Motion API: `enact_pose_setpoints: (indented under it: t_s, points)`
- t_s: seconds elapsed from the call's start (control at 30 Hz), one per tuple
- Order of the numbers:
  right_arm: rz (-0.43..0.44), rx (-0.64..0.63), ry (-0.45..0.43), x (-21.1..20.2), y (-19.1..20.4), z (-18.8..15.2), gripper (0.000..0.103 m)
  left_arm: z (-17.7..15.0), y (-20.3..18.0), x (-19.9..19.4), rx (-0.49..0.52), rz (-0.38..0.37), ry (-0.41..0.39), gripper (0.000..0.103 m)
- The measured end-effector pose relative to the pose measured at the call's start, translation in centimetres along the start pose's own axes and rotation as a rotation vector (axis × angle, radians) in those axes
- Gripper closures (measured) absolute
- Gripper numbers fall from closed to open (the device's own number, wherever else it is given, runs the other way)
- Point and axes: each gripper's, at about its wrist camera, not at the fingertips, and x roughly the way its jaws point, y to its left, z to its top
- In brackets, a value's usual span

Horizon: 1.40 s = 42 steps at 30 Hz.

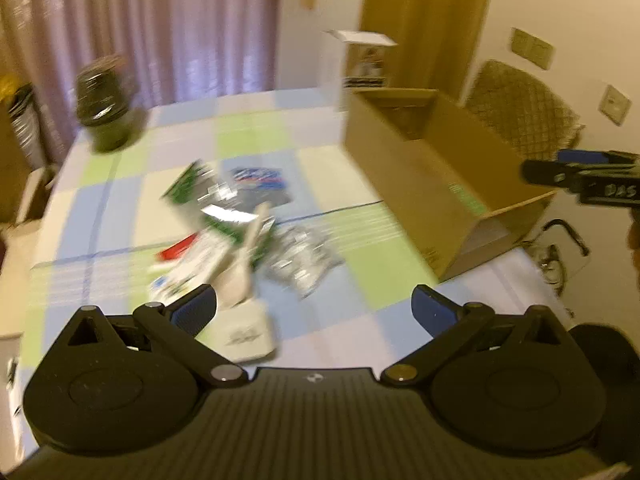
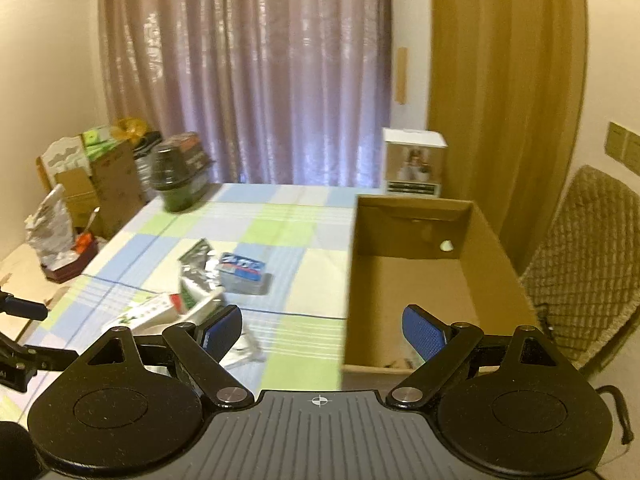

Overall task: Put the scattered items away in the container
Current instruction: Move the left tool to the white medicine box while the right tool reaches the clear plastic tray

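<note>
Both grippers, left (image 1: 314, 306) and right (image 2: 322, 334), gaping and empty above heaped packets (image 1: 224, 216) mid-table; box (image 2: 416, 272) at right edge; risk: slippery foil escaping a shallow pinch.

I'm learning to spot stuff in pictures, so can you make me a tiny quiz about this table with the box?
1. True or false: the cardboard box already holds most of the packets.
2. What is gripped between the fingers of the left gripper? A) a packet B) nothing C) the dark jar
3. Fill in: the pile of packets lies on a ______ tablecloth.

Key
1. False. Its floor looks almost bare, with one small white thing at the back wall; the packets are on the cloth.
2. B. Its fingers stand wide apart, as do those of the right gripper. The dark jar stands at the far corner.
3. Checked.
</note>
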Motion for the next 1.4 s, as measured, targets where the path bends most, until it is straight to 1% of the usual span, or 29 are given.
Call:
enact_pose_setpoints:
  t_s: [0.13,0.27,0.4,0.53,0.73,1.0,1.17,1.37,1.4]
  points:
    - [0.041,-0.034,0.015,0.4,2.2,-0.3,0.011,-1.6,3.2,-1.6,-0.04,0.059,0.009,0.001]
    - [0.073,-0.073,0.031,1.1,4.1,-0.6,0.011,-2.7,5.6,-2.8,-0.08,0.086,0.008,0.001]
    - [0.091,-0.091,0.047,1.8,5.2,-0.9,0.011,-3.5,7.0,-3.1,-0.085,0.099,0.015,0.001]
    - [0.119,-0.123,0.071,2.8,6.2,-1.2,0.011,-3.6,7.6,-2.6,-0.067,0.107,0.028,0.001]
    - [0.139,-0.133,0.113,4.8,6.8,-2.0,0.011,-3.3,8.3,-1.2,-0.009,0.116,0.043,0.001]
    - [0.167,-0.135,0.176,8.4,7.2,-3.1,0.011,-2.1,9.4,2.0,0.046,0.092,0.073,0.002]
    - [0.178,-0.127,0.203,11.1,7.4,-3.3,0.011,-1.1,9.7,4.3,0.138,0.098,0.102,0.002]
    - [0.182,-0.114,0.221,14.6,7.3,-3.1,0.011,0.2,9.9,7.5,0.277,0.083,0.142,0.008]
    - [0.18,-0.112,0.223,15.2,7.3,-3.1,0.011,0.4,10.0,8.1,0.29,0.081,0.148,0.01]
